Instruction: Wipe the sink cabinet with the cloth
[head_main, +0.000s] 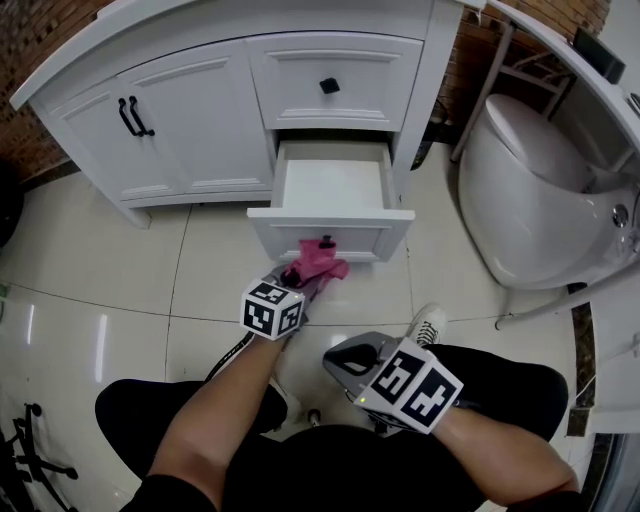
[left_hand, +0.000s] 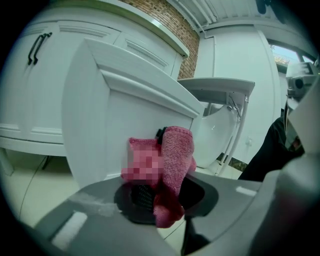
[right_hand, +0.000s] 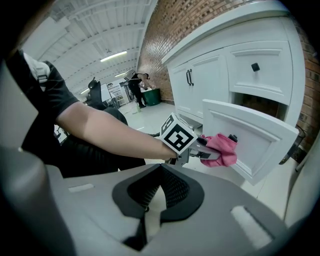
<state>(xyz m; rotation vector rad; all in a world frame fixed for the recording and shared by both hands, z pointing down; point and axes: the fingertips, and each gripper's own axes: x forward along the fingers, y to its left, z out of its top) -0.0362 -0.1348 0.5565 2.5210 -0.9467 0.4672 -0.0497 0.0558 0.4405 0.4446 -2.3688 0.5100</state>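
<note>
The pink cloth (head_main: 322, 260) is pressed against the front panel (head_main: 375, 232) of the white sink cabinet's (head_main: 190, 120) open lower drawer, near its black knob. My left gripper (head_main: 303, 275) is shut on the cloth (left_hand: 176, 152), which bulges out beyond the jaws and touches the drawer front (left_hand: 125, 120). My right gripper (head_main: 352, 358) hangs lower, near the person's knees, apart from the cabinet. Its jaws are shut with nothing between them (right_hand: 151, 196). The right gripper view shows the left gripper (right_hand: 206, 150) holding the cloth (right_hand: 222, 148) at the drawer face.
A white toilet (head_main: 530, 190) stands right of the cabinet, with a metal-legged stand (head_main: 505, 70) behind it. The upper drawer (head_main: 335, 70) and double doors (head_main: 150, 125) are closed. The person's shoe (head_main: 428, 322) rests on the glossy tile floor (head_main: 90, 300).
</note>
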